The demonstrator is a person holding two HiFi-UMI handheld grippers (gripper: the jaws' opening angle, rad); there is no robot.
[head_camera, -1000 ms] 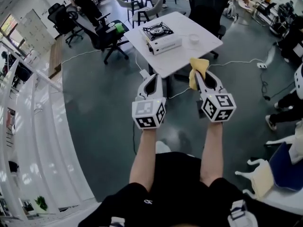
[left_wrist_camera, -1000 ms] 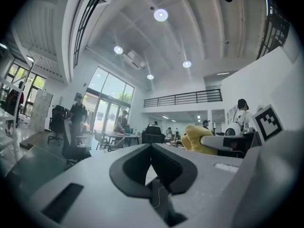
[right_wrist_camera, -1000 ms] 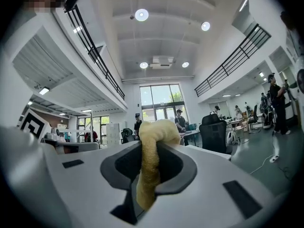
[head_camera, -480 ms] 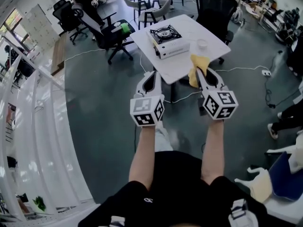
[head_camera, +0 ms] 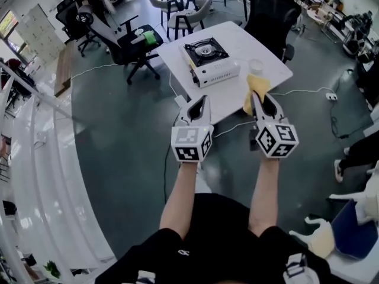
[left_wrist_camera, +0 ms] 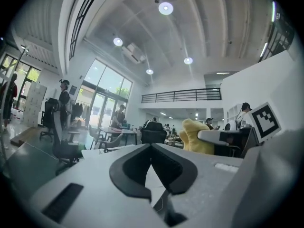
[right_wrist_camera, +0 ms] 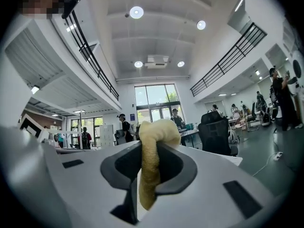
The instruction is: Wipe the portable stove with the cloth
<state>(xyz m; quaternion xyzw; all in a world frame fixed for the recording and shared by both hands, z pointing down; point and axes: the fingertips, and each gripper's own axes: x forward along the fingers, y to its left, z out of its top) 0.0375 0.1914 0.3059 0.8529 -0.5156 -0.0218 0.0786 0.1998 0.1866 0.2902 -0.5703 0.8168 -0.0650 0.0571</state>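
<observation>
left gripper [head_camera: 200, 101]: white shell, black-lined jaws, black-and-white marker cube [head_camera: 190, 144] at the end nearest the T-shirt [head_camera: 219, 229] | right gripper [head_camera: 259, 97]: same | T-shirt: black, short sleeves

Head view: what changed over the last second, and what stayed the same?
The person has moved toward the table: it and the stove now show larger and nearer the grippers. Nothing was taken hold of or let go. The right gripper stays shut on the cloth, and the left gripper stays shut on nothing. Both are held out in front as before, and the stove is untouched.
</observation>
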